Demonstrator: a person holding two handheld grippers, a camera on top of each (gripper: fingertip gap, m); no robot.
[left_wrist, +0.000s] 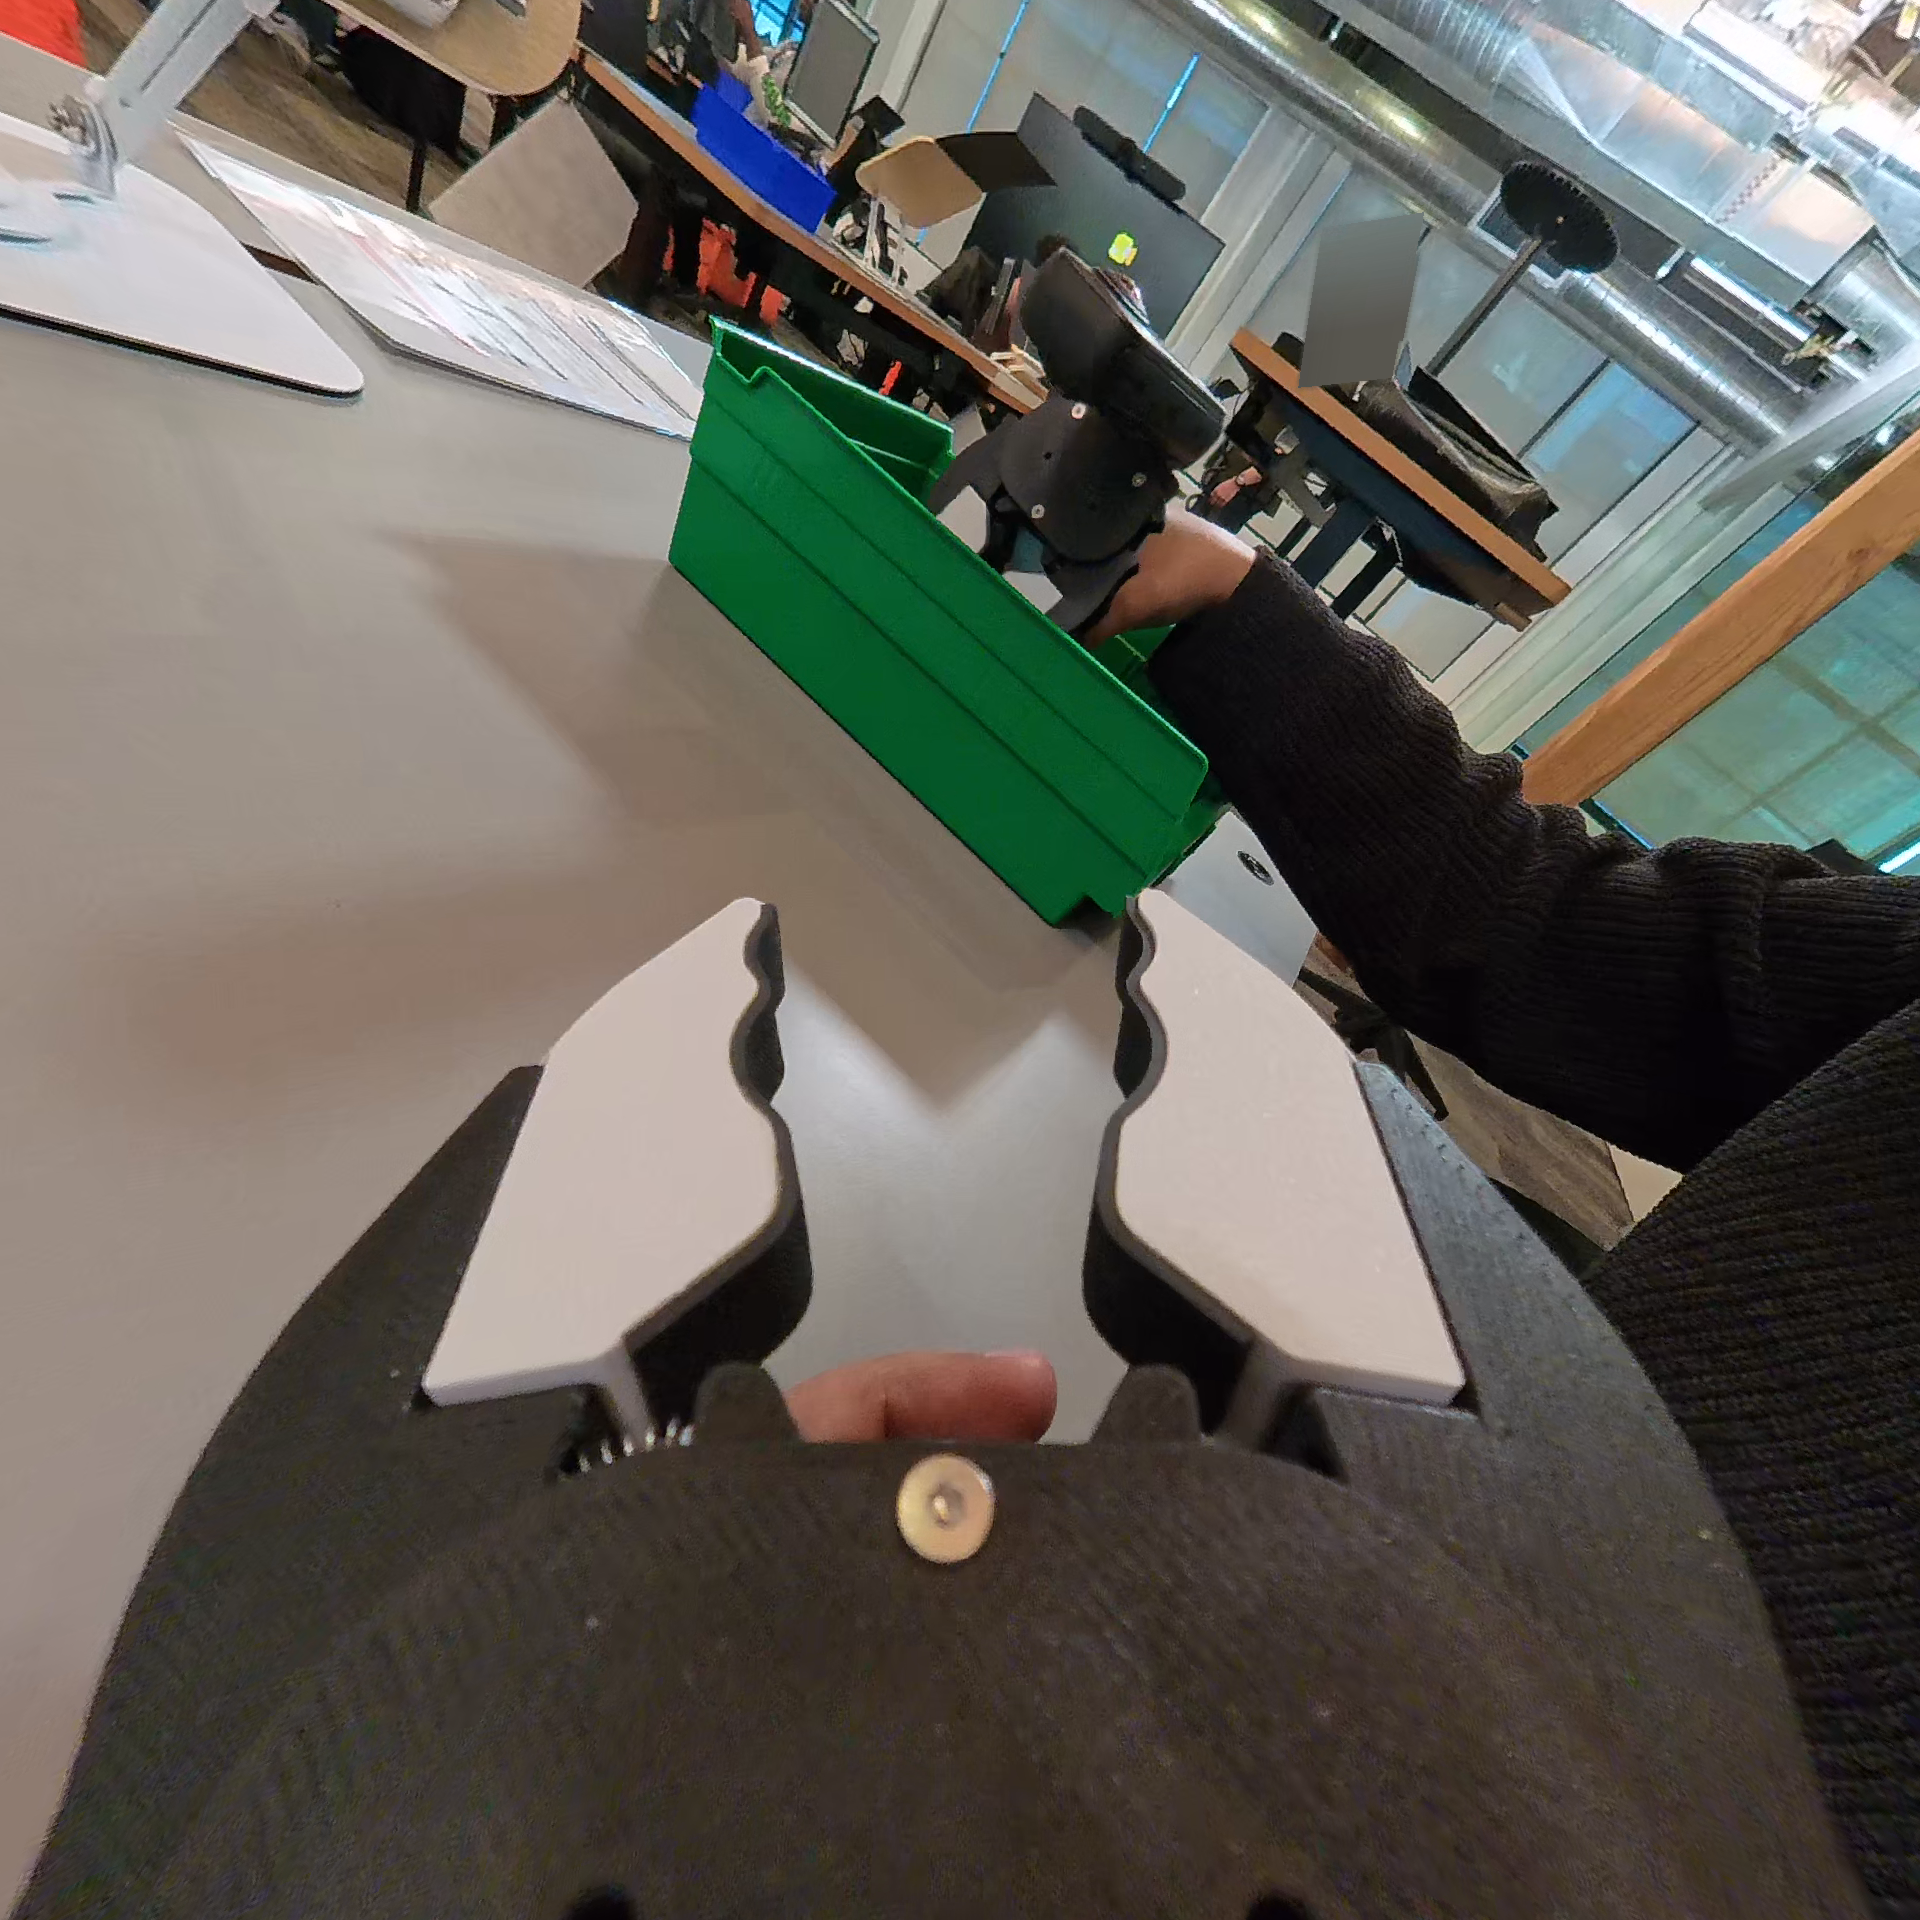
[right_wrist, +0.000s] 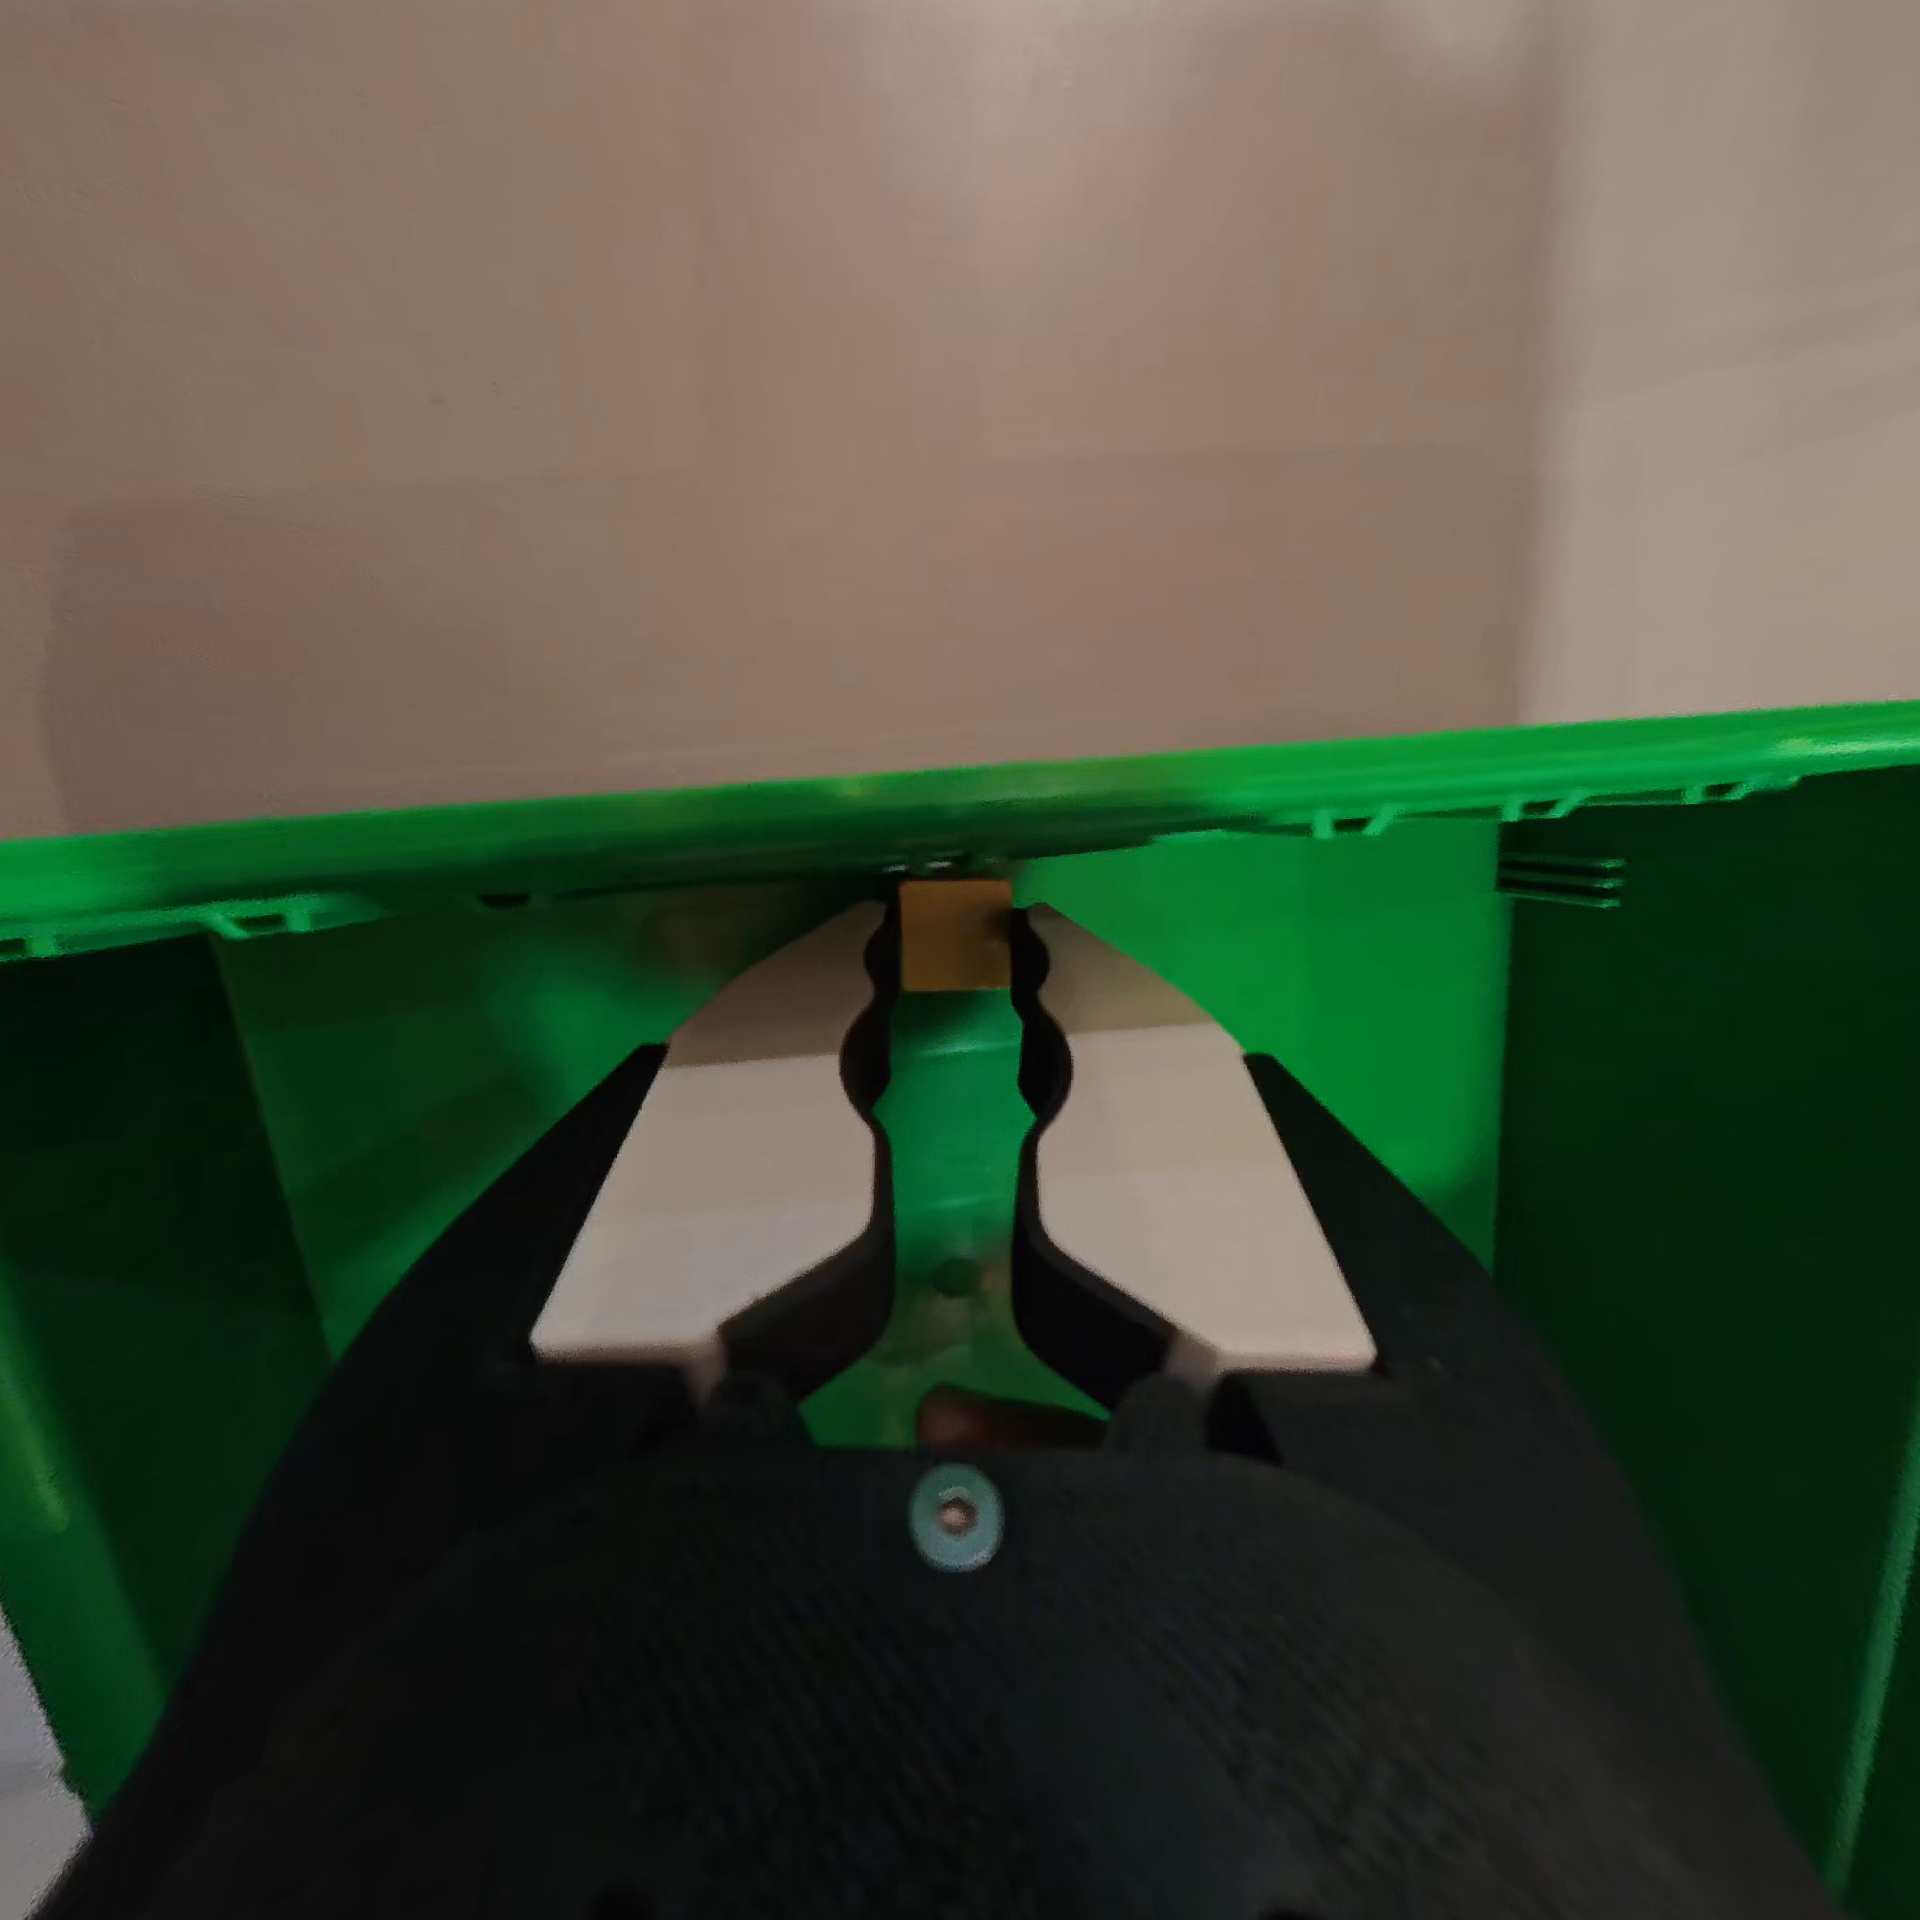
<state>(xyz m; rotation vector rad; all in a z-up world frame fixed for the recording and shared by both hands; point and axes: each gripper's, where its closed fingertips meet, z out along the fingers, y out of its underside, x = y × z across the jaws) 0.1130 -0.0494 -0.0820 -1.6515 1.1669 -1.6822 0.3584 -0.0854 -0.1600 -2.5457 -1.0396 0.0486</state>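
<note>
A green plastic bin (left_wrist: 914, 665) stands on the grey table (left_wrist: 312, 779). My left gripper (left_wrist: 945, 930) is open and empty, low over the table just short of the bin's near corner. My right gripper (right_wrist: 954, 935) is inside the bin (right_wrist: 1351, 1039), shut on a small tan wooden block (right_wrist: 954, 935) held at its fingertips close under the bin's far rim. In the left wrist view the right gripper's black body (left_wrist: 1081, 457) and a hand in a dark sleeve (left_wrist: 1455, 831) reach into the bin from the right.
A white stand base (left_wrist: 156, 270) and a flat printed sheet (left_wrist: 468, 301) lie at the table's far left. The table's right edge (left_wrist: 1247, 914) runs beside the bin. Desks, monitors and a blue bin (left_wrist: 758, 156) fill the office behind.
</note>
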